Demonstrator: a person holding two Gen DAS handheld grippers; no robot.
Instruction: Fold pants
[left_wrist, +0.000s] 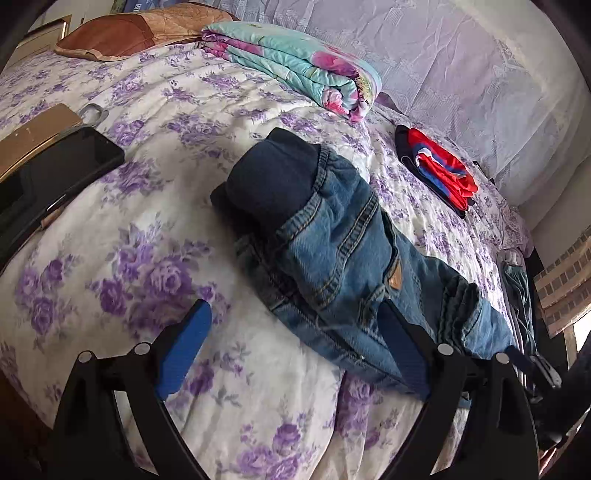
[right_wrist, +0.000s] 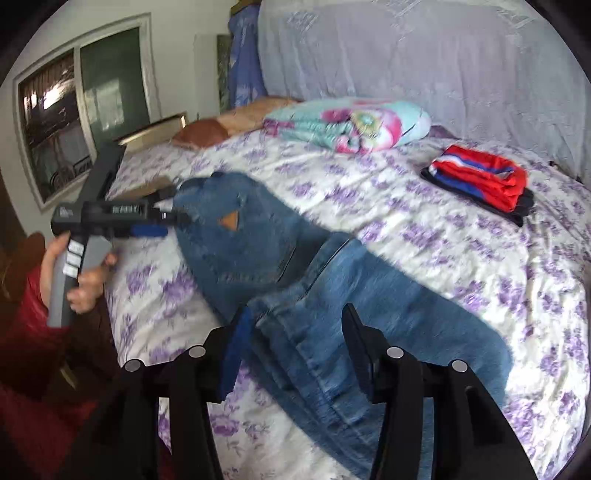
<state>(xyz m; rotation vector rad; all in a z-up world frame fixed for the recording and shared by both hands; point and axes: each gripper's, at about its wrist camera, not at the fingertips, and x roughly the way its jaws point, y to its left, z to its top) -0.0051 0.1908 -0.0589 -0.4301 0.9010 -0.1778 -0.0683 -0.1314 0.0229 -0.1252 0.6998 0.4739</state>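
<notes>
Blue jeans (left_wrist: 332, 243) lie lengthwise on the floral bedspread (left_wrist: 122, 266), with a dark navy waistband (left_wrist: 273, 181) at the far end. My left gripper (left_wrist: 295, 332) is open wide; its right finger rests over the jeans' near edge and its blue left pad (left_wrist: 184, 347) hangs over bare sheet. In the right wrist view a hand holds the left gripper (right_wrist: 166, 214) by the jeans' waist end. The jeans' legs (right_wrist: 369, 302) run toward my right gripper (right_wrist: 295, 350), which is open, its fingers on either side of a fold of denim without pinching it.
A folded red and blue garment (right_wrist: 480, 181) lies at the far right of the bed. A folded floral quilt (right_wrist: 343, 125) and a brown pillow (left_wrist: 122, 33) sit at the head. A black phone (left_wrist: 55, 173) lies at the left. A window (right_wrist: 74, 110) is beyond the bed's left edge.
</notes>
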